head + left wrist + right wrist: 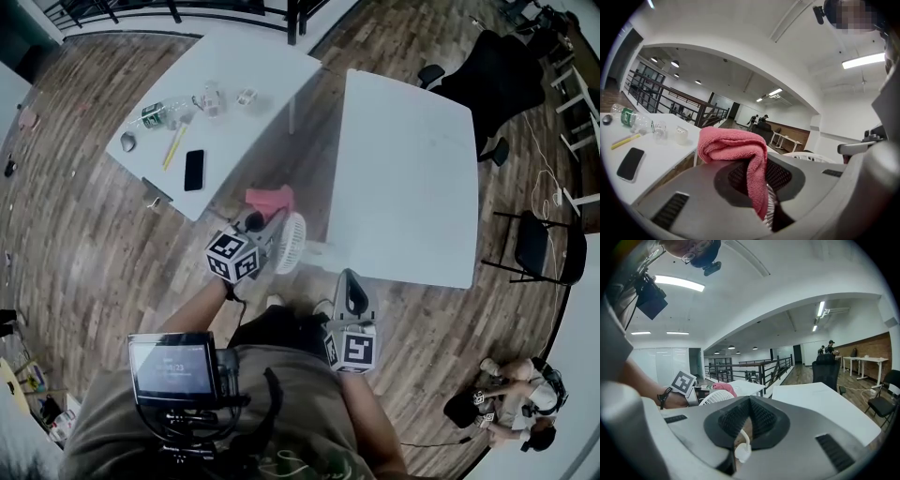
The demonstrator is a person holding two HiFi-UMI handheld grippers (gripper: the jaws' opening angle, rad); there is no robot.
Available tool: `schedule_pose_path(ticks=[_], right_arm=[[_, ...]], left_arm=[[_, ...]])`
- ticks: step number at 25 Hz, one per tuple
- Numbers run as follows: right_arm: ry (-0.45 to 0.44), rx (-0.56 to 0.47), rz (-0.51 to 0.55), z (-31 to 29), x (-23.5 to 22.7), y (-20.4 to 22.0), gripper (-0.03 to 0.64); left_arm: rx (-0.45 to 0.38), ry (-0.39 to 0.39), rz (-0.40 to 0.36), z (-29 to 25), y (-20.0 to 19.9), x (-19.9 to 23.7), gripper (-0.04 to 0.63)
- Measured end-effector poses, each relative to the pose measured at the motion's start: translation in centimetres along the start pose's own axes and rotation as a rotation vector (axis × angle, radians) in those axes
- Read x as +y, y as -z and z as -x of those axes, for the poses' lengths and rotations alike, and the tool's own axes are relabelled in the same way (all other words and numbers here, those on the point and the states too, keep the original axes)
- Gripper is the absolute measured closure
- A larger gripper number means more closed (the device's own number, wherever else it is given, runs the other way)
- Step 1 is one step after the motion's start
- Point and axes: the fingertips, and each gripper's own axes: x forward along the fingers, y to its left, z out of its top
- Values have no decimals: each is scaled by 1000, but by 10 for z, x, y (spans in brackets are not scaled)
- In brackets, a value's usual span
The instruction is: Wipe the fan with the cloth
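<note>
The left fingers [684,187] grasp cloth [736,143] and fan [771,206] rim together; the right fingers [797,437] clench a white cord [742,451]. Any slackening on the left could drop the fan.

pink cloth [736,145]; white fan [291,242]; white cord [742,448]; black-and-white square markers on cube [232,256]; black phone [194,170] at 10 o'clock of fan; brown plank floor [75,244].

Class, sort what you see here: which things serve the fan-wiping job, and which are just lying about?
In use: cloth, fan, left gripper shut on the cloth, right gripper shut on a white cord.
Lying about: phone, bottle, yellow pen, mouse, glass.
</note>
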Motion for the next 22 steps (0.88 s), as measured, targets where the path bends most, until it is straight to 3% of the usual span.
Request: schedule_pose_path(ticks=[10,14,17,22], right_arm=[[38,30,9,4,-2,8,612],[-4,53,96,8,17,12,612],[-33,108,86,13,28,19,612],[-26,53,88,17,28,24,612]], left_arm=[[77,-38,20,-5,39,28,524],[103,-44,33,-1,58,34,524],[122,-52,50,7,75,34,525],[146,-76,53,22,100,31,525]])
